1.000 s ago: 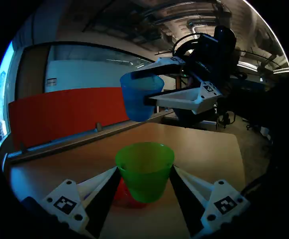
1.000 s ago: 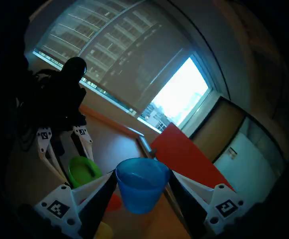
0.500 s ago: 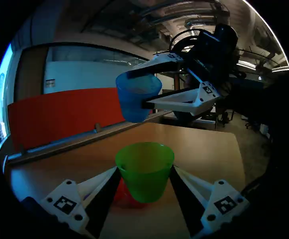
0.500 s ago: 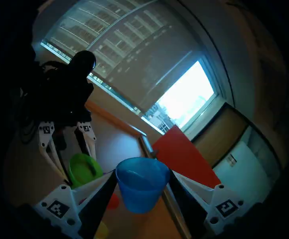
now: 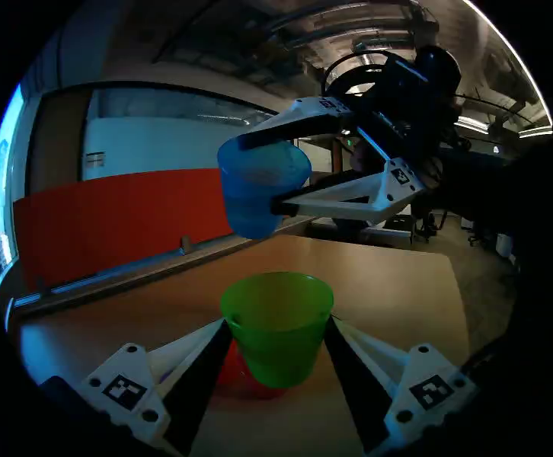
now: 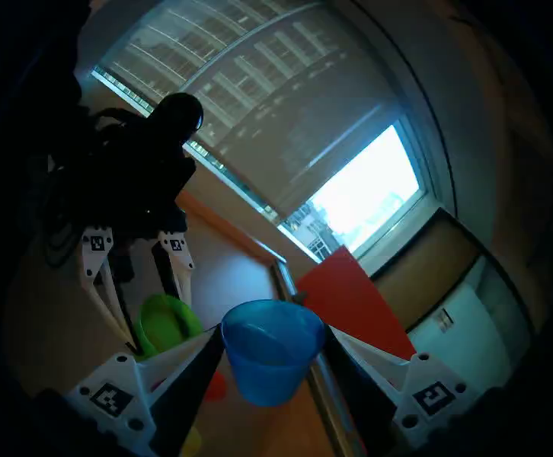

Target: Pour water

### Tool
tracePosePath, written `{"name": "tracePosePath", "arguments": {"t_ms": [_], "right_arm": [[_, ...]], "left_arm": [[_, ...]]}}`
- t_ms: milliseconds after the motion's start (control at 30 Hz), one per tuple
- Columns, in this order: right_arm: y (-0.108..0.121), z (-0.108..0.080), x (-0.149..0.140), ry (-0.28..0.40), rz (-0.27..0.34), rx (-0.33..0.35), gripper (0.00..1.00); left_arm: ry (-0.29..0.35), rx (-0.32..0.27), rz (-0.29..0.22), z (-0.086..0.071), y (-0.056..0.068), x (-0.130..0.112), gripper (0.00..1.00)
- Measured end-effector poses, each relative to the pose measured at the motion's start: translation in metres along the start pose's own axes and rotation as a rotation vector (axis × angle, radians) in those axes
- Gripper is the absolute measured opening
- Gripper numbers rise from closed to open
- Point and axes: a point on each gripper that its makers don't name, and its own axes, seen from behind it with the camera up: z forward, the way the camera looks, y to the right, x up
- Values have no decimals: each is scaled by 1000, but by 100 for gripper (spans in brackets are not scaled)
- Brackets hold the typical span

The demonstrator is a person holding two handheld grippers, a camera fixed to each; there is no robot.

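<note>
A green cup [image 5: 278, 325] sits upright on the wooden table [image 5: 398, 289], and my left gripper [image 5: 276, 335] is shut on it. Behind and above it hangs a blue cup [image 5: 260, 185], held by my right gripper [image 5: 276, 171] and tilted to one side. In the right gripper view the blue cup [image 6: 271, 359] is pinched between the two fingers of the right gripper [image 6: 273, 362], with water showing inside it. Lower left in that view stands the green cup [image 6: 166, 321] between the left gripper's fingers [image 6: 97, 263].
A red cup [image 5: 234, 372] lies on the table just behind the green one. A red partition [image 5: 116, 217] runs along the far table edge. A yellow object [image 6: 193, 442] and the red cup [image 6: 214, 385] lie below the blue cup. A bright window [image 6: 360, 190] is beyond.
The blue cup has shifted slightly left and up and tilted further over the green cup. The green cup and left gripper have stayed put.
</note>
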Motion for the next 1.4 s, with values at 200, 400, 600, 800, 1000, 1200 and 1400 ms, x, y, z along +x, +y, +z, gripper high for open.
{"name": "tracePosePath", "arguments": {"t_ms": [200,400,600,800,1000,1200,1400], "right_arm": [[-1,1,2,5,-13,6,93],[-1,1,4,11,-34,11,93],[-3,1,7,12,-61,18,93],[-5,1,6,9,-82,24,93],[-5,2,7,7,-100,24,93],[-5,3,9,8,-112,25,93],[-6,3,9,6,-128,26,92]], "left_arm": [[2,-4,1,-1,-1,1,83],[5,-11,5,-1,1,2,83],[7,-14,7,0,1,3,83],[7,-16,10,0,2,3,83],[10,-16,12,1,2,4,83],[12,-13,12,1,2,4,83],[15,-12,11,2,1,4,83]]}}
